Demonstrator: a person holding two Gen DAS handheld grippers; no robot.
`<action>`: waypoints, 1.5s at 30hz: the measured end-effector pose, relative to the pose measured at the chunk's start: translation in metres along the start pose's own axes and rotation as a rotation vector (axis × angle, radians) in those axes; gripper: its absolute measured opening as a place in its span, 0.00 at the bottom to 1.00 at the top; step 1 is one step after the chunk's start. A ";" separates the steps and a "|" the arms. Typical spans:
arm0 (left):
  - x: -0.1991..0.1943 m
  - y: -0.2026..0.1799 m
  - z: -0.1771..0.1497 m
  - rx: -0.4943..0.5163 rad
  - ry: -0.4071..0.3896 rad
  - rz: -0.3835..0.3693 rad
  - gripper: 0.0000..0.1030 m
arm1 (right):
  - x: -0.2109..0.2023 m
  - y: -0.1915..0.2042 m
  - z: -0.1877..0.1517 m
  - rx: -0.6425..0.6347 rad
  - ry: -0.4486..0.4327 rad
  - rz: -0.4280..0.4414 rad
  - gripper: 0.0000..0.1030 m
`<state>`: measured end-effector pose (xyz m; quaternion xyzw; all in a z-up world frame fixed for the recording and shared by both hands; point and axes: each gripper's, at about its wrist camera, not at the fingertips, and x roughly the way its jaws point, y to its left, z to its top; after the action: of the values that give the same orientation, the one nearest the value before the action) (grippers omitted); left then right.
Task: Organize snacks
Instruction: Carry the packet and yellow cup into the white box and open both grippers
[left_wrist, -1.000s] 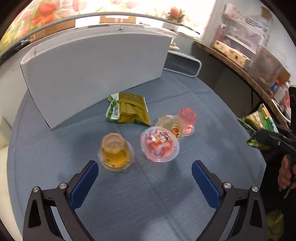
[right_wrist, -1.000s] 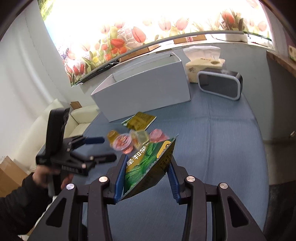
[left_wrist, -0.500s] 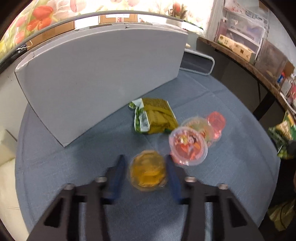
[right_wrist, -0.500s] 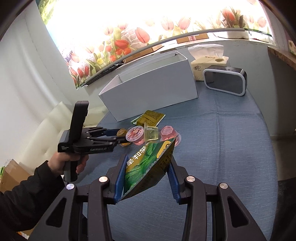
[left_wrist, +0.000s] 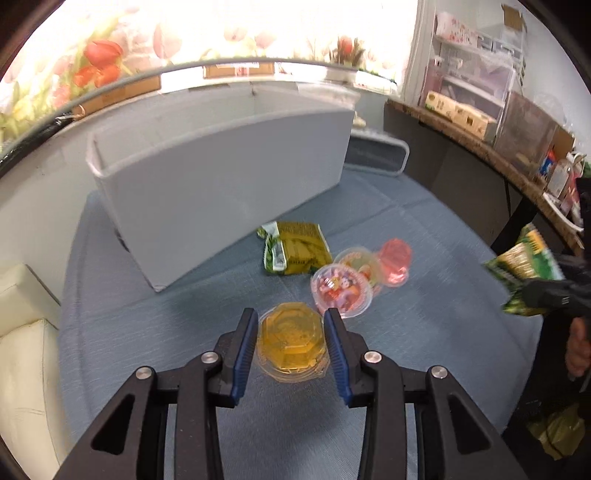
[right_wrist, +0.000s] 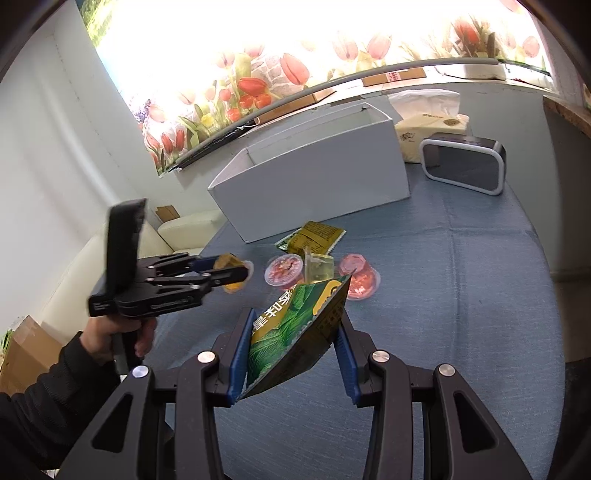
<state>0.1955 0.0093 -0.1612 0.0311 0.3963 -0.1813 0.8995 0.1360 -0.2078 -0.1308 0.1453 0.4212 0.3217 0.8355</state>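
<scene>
My left gripper is shut on an orange jelly cup and holds it above the blue table; the cup also shows in the right wrist view. My right gripper is shut on a green snack bag, held above the table's near side. On the table lie an olive-green snack packet, a red-lidded jelly cup, a yellow jelly cup and a pink jelly cup. A long white box stands open behind them.
A black clock with a white frame and a tissue box stand at the table's back right. A cream sofa is left of the table. A shelf with clutter runs along the right wall.
My left gripper closed on the orange jelly cup and lifted it off the table. The right gripper kept holding the green bag, almost still.
</scene>
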 end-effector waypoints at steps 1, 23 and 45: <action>-0.011 0.001 0.000 -0.004 -0.011 0.003 0.40 | 0.001 0.002 0.003 -0.001 -0.003 0.006 0.44; -0.030 0.031 0.068 -0.090 -0.094 0.049 0.21 | 0.048 0.051 0.152 -0.172 -0.104 0.024 0.44; 0.065 0.025 0.027 -0.215 0.087 0.128 1.00 | -0.006 0.032 0.087 -0.066 -0.134 0.068 0.44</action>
<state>0.2634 0.0076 -0.1920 -0.0323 0.4494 -0.0786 0.8893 0.1893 -0.1854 -0.0580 0.1533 0.3481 0.3530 0.8548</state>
